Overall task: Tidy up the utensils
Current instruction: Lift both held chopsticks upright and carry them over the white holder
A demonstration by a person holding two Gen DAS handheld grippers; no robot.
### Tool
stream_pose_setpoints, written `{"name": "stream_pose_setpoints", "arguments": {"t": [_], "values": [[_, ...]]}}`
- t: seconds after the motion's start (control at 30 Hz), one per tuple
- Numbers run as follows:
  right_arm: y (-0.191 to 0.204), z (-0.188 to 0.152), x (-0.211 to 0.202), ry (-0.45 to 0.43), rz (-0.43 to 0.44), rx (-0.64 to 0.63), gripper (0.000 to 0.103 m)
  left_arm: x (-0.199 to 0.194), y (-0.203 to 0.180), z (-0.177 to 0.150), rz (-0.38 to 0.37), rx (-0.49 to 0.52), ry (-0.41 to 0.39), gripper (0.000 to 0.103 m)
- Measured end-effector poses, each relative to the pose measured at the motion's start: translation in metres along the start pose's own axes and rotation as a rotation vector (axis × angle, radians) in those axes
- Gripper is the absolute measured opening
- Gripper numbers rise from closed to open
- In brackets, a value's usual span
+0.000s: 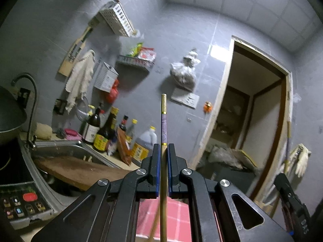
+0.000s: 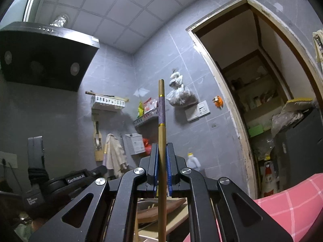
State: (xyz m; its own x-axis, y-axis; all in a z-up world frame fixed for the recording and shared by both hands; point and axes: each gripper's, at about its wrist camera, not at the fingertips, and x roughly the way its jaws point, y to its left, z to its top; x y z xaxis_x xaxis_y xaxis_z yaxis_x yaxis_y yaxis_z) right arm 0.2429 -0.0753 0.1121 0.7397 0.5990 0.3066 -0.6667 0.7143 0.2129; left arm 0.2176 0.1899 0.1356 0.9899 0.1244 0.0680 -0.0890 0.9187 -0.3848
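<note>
Now, step in hand: carrying one chopstick in each gripper toward storage, as I judge it.
Left gripper [image 1: 163, 147]: clenched on a chopstick [image 1: 163, 121], which runs straight out to 12 o'clock between the blue pads.
Right gripper [image 2: 162, 147]: clenched on a second chopstick [image 2: 161, 109], likewise pointing to 12 o'clock, tilted slightly upward.
Likely target: the white slotted holder [image 1: 106, 76] on the wall, at 10 o'clock in the left view, beside the hanging cloth [image 1: 79, 78].
Hazards: bottles [image 1: 101, 133] crowd the counter below the holder; the sink [image 1: 66, 151] lies at 8 o'clock.
Doing it well: keep both grips firm, tip each stick downward before lowering, approach from above the holder's open mouth, and release only once the tip is inside.
</note>
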Motion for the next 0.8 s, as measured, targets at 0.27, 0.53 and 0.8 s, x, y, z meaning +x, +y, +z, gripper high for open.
{"name": "stream_pose_setpoints", "arguments": {"t": [0.27,0.53,0.8], "values": [[-0.002,-0.017,0.008,-0.004,-0.040,-0.015,0.005,0.013,0.020,-0.014,0.027,-0.034,-0.008,0.004],[0.000,-0.029,0.011,0.011,-0.050,-0.046,0.005,0.019,0.019,-0.037,0.029,-0.025,0.018,0.004],[0.002,-0.040,0.012,0.034,-0.057,-0.066,0.005,0.018,0.011,-0.055,0.025,0.006,0.039,0.004]]}}
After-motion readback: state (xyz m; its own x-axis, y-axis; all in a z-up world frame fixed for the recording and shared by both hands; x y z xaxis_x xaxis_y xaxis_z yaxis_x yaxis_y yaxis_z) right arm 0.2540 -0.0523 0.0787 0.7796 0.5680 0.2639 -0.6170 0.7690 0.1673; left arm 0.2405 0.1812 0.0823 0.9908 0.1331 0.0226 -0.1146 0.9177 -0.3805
